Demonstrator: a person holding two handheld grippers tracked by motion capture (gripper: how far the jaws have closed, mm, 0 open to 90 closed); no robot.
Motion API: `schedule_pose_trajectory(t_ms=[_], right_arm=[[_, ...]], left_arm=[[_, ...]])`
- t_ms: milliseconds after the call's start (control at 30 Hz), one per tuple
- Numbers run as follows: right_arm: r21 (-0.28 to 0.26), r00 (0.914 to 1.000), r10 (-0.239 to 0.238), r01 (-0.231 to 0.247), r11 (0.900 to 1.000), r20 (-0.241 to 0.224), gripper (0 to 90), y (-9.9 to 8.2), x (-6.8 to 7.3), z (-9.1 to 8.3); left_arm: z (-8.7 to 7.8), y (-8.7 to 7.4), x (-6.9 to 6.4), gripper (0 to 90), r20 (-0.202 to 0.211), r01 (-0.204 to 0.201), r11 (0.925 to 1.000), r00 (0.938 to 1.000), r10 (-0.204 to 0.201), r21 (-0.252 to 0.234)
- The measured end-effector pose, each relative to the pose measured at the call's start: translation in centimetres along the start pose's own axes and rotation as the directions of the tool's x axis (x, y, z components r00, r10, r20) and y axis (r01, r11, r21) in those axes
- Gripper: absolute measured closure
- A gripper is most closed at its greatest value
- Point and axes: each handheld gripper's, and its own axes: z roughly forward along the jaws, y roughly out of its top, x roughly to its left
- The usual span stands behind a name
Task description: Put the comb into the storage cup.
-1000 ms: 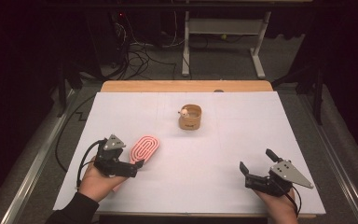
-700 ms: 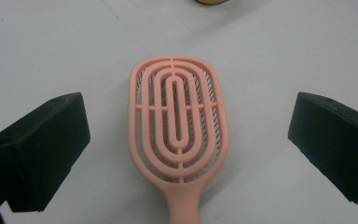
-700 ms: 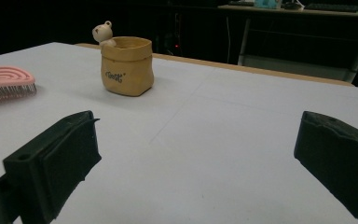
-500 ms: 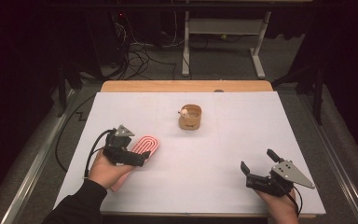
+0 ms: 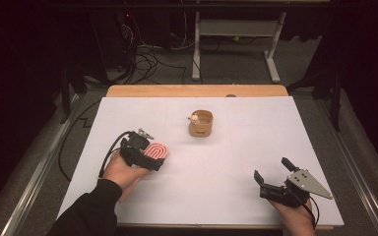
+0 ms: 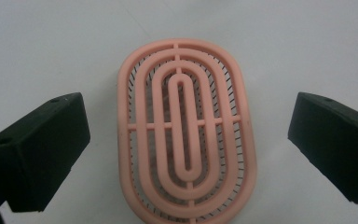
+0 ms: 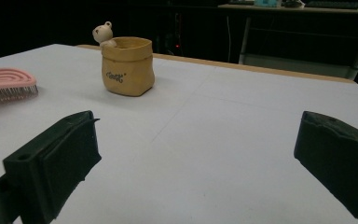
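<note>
**Left gripper poised over the brush, grasp not yet made**

At the left of the white table [image 5: 226,162], the left gripper [image 6: 189,140] hangs directly above a pink oval plastic hairbrush with concentric ribs and dark bristles [image 6: 186,135]. Its jaws stand spread wide, one on each side of the brush and clear of its edges; nothing is pinched. The brush lies flat, ribbed back up, on the table's left half [image 5: 156,150]. Its long axis runs along the gripper's line of sight, so the jaws face its two long sides; in the high view that axis slants away from the person and a little rightward. Neither end seems to be a handle. Toward the middle stands a tan pouch-shaped pot with a small bear figure on its rim [image 5: 201,123], well apart from the brush. At the right, the right gripper [image 5: 274,172] rests near the table's front edge, jaws likewise spread and empty. Judged so, the approach looks done; closing and lifting remain.
</note>
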Motion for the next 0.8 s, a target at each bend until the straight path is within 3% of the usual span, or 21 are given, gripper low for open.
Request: schedule_pose_trajectory(t_ms=[300,633,800], right_arm=[[-0.001,1.0,0.004,-0.004,1.0,-0.001,0.2,0.0,0.0,0.0],[0.0,1.0,0.002,-0.002,1.0,-0.003,0.2,-0.1,0.1,0.0],[0.0,1.0,-0.004,0.004,1.0,-0.003,0.2,0.0,0.1,0.0]], left_arm=[[1.1,0.4,-0.4,0.0,-0.009,-0.005,0.9966,0.9999,0.005,0.082],[2.2,0.6,-0.4,0.0,-0.026,-0.01,0.987,0.9996,0.014,0.16],[2.4,0.8,-0.1,0.0,-0.027,0.016,0.9832,0.9996,-0.011,0.182]])
